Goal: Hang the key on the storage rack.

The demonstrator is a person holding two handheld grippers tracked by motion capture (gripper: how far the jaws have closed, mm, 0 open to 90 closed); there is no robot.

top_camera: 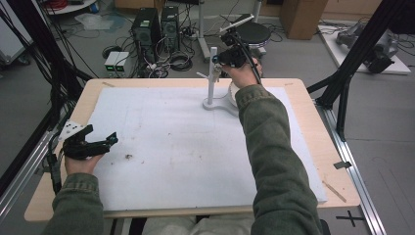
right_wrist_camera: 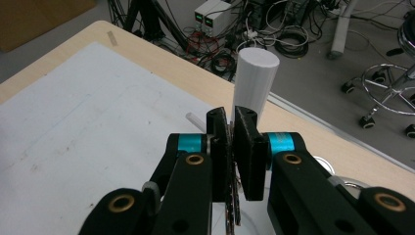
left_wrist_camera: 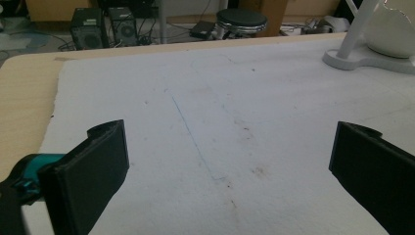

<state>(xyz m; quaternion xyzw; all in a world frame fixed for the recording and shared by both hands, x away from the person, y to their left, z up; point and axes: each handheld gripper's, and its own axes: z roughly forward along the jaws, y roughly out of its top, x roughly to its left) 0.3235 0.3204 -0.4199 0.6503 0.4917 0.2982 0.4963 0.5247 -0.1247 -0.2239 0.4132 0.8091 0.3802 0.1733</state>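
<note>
Cables, two computer towers [top_camera: 156,27] and a round black stool [top_camera: 252,33] crowd the grey floor beyond a light wooden table [top_camera: 313,127], most of whose top lies under a stained white foam sheet [top_camera: 171,147].

Toward the far side of the sheet, right of centre, stands a white stand [top_camera: 212,78]: an upright post on a flat base, with short pegs sticking out of the post. A white rounded object [left_wrist_camera: 394,29] rests on the base just beside the post; what it is cannot be told.

At the top of the post is the right gripper [top_camera: 219,59], held in the person's right hand [top_camera: 243,73]. In the right gripper view its jaws are clenched on a thin dark ring-like piece [right_wrist_camera: 230,196], which hangs down between them, with the post's flat white top right behind the jaw tips.

Well apart, at the near left edge of the sheet, the left gripper [top_camera: 108,140] rests low in the left hand [top_camera: 78,164]. Its jaws are spread wide, with only stained foam between them. Both sleeves are olive green.
</note>
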